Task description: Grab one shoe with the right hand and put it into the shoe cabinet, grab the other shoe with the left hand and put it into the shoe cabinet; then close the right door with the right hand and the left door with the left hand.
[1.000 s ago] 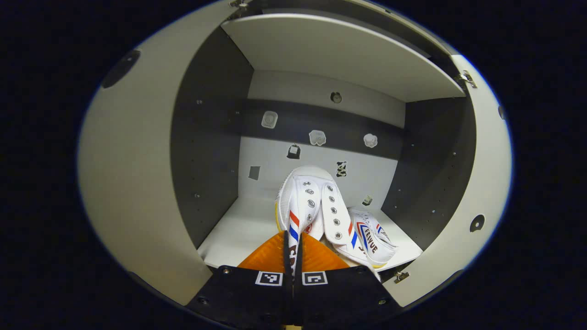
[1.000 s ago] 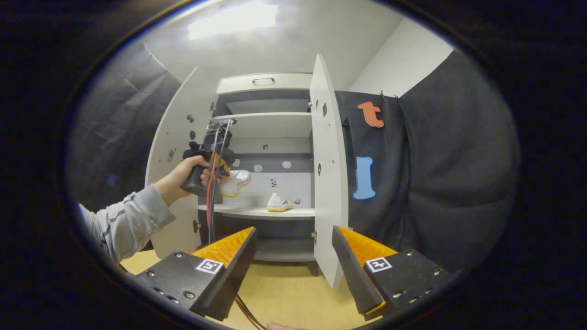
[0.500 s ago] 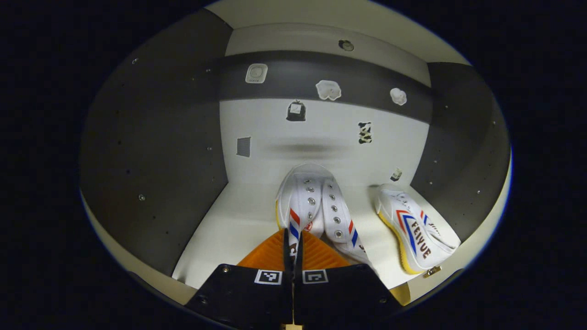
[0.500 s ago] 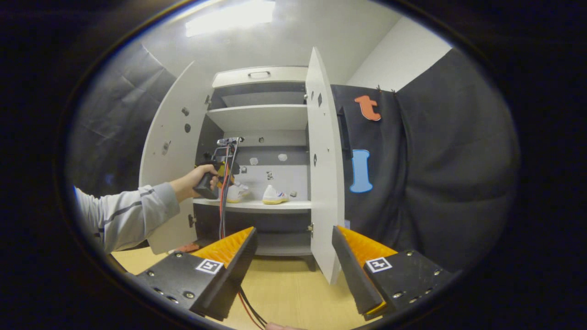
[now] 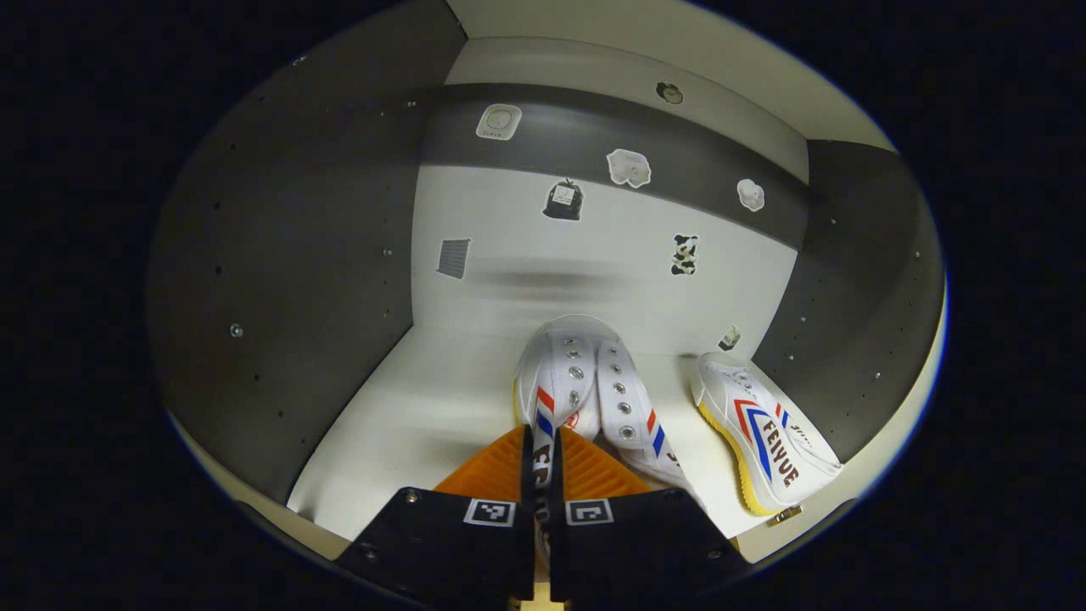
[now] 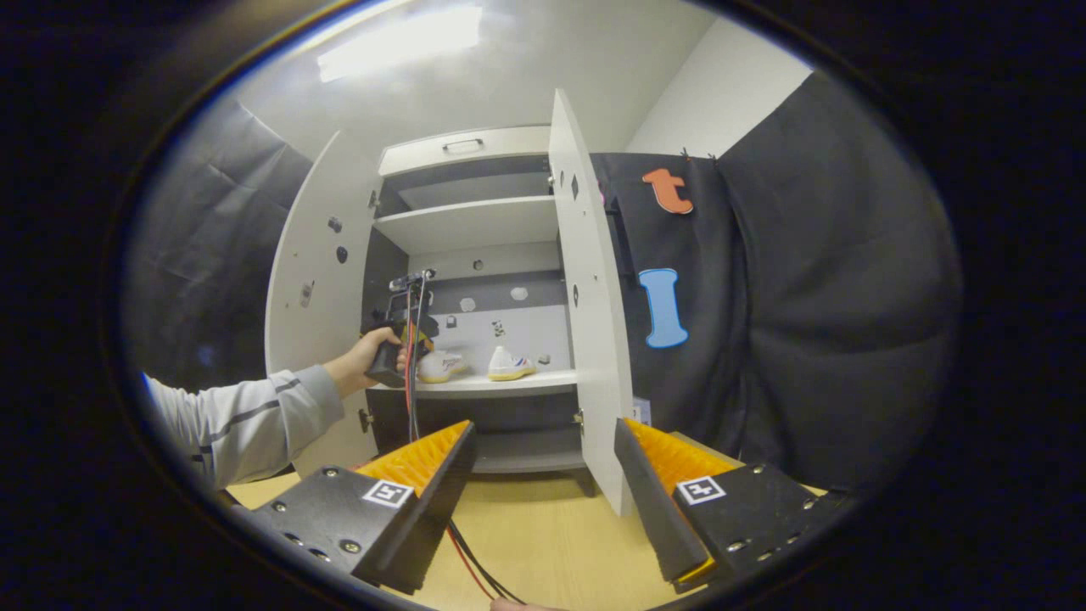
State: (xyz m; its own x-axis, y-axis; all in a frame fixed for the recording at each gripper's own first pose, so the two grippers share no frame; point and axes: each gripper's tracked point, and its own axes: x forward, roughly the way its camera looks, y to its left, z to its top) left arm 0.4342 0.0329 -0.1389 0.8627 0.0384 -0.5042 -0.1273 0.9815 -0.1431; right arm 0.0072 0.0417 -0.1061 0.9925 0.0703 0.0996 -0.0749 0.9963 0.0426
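In the left gripper view my left gripper (image 5: 541, 462) is shut on the heel of a white shoe (image 5: 585, 382) with red and blue stripes, its toe pointing at the cabinet's back wall, low over the white shelf (image 5: 424, 416). A second white shoe (image 5: 764, 433) lies on the shelf to its right. In the right gripper view my right gripper (image 6: 543, 475) stands open with nothing between its fingers, well back from the shoe cabinet (image 6: 475, 229). There the left gripper (image 6: 399, 327), held by a hand, reaches in at the shelf with its shoe (image 6: 439, 367); the other shoe (image 6: 511, 365) lies beside it.
Both doors stand open: the left door (image 6: 318, 280) and the right door (image 6: 590, 297). A wooden floor (image 6: 543, 543) lies in front. Cables (image 6: 411, 339) hang from the left gripper. The cabinet's dark side walls (image 5: 297, 271) flank the shelf closely.
My left gripper has carried its shoe deeper into the cabinet and lower toward the shelf. My right gripper has backed away a little, so the cabinet looks smaller.
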